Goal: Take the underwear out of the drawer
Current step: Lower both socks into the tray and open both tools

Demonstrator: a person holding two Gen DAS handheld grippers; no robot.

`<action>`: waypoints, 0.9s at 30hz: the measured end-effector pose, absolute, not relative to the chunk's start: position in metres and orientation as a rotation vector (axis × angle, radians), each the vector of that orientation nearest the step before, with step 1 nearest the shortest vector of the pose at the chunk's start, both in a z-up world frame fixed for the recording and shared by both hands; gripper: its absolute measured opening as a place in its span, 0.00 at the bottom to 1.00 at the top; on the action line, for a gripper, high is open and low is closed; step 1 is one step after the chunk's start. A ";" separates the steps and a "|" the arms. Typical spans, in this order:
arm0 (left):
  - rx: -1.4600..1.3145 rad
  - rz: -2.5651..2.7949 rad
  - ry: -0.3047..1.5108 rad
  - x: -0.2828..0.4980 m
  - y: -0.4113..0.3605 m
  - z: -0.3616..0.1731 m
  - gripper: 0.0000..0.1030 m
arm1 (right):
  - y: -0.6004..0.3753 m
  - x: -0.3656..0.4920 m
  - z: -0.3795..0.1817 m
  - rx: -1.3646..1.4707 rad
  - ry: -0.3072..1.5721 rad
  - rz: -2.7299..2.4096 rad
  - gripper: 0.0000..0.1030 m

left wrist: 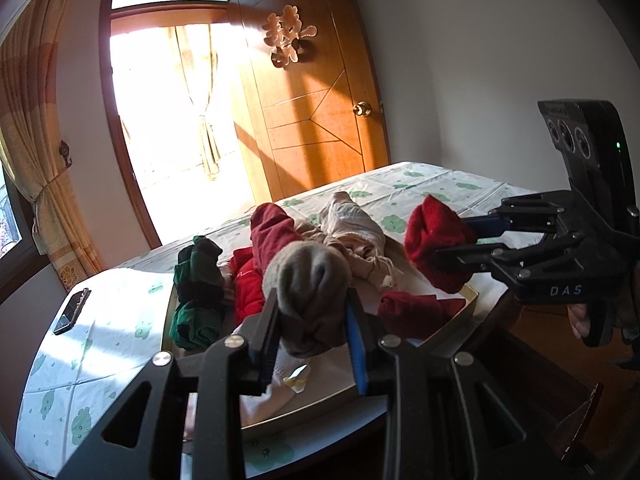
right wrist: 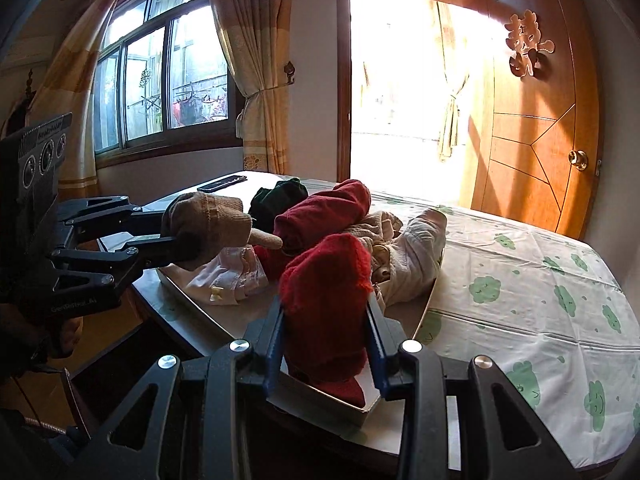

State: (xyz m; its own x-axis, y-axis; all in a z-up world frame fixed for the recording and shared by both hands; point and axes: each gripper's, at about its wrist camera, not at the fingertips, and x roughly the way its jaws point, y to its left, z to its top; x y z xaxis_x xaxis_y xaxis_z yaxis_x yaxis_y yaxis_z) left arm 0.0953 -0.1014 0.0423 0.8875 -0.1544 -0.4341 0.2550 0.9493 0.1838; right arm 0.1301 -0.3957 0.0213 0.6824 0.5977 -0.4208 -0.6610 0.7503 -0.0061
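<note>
1. Grey-brown soft cloth (left wrist: 308, 300) is pinched in the left tongs (left wrist: 312, 332); a red bundle (right wrist: 324, 300) is pinched in the right tongs (right wrist: 326, 336).
2. Both are held above the drawer (right wrist: 348, 410) on the bed (right wrist: 520, 300).
3. They look light and floppy, so the thick middle should be gripped.
4. Open bed is seen to the right; the drawer rim should be cleared.

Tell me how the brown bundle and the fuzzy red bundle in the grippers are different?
The brown bundle is grey-brown and smooth-knit; the red bundle is bright red and fuzzy. The brown bundle sits in the left gripper; the red bundle sits in the right gripper. Both are rolled up and pinched between blue pads.
</note>
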 end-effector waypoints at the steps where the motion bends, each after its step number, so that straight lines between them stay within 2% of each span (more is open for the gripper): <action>1: 0.242 -0.214 0.437 0.099 -0.102 0.041 0.28 | -0.394 0.134 0.022 -0.162 0.416 0.705 0.37; 13: 0.222 -0.226 0.538 0.140 -0.108 0.017 0.28 | -0.373 0.187 0.003 -0.134 0.539 0.664 0.38; 17: 0.235 -0.224 0.556 0.145 -0.112 0.009 0.33 | -0.372 0.198 -0.002 -0.120 0.560 0.653 0.39; 19: 0.236 -0.218 0.559 0.146 -0.112 0.007 0.38 | -0.372 0.200 -0.002 -0.117 0.562 0.648 0.39; 21: 0.233 -0.217 0.562 0.147 -0.112 0.006 0.46 | -0.373 0.201 -0.003 -0.113 0.567 0.646 0.41; 22: 0.232 -0.213 0.560 0.146 -0.112 0.006 0.48 | -0.373 0.201 -0.003 -0.111 0.569 0.646 0.46; 25: 0.226 -0.198 0.542 0.139 -0.110 0.010 0.65 | -0.373 0.200 -0.003 -0.107 0.574 0.633 0.63; 27: 0.208 -0.198 0.526 0.131 -0.107 0.015 0.70 | -0.376 0.195 -0.001 -0.092 0.560 0.634 0.66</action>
